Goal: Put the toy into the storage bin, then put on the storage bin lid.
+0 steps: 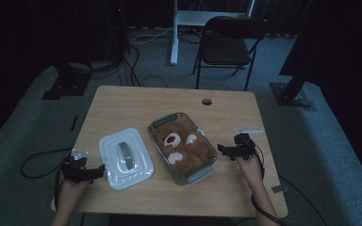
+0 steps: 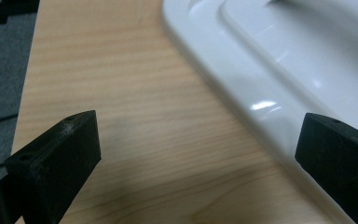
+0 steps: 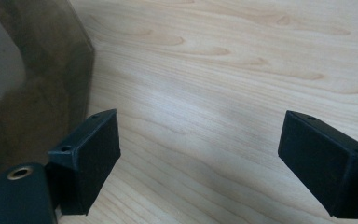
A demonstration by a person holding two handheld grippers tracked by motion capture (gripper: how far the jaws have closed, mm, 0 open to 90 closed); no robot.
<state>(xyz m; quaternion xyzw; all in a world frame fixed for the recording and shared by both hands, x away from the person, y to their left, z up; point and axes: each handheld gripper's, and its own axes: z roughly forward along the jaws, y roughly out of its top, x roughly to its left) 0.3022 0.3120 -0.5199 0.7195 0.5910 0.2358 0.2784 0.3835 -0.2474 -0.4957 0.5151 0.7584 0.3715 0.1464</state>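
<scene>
Two pieces made up the job: a clear container with grey end clips, holding a brown plush bear, and its white lid, lying flat just left of it on the table.

Container sat near table centre, angled. Walls looked like stiff, smooth plastic, probably slick under hard pads. Bear soft and light, so the load should be small. Best hold judged to be the rim or a grey end clip, not the bare wall.

Lid looked rigid, thin, glossy, with a grey handle on its raised centre. Lying flat, its edge gave little to pinch. The handle seemed the sounder place to grip.

Left gripper rested at the lid's near-left corner, fingers spread wide, empty. In the left gripper view the lid rim lay between them, not pressed.

Right gripper sat just beside the container's right wall, fingers fully apart, with bare wood between them and the tinted wall just outside the left one.

A small white strip lay beyond the right gripper. A folding chair stood behind the table.
</scene>
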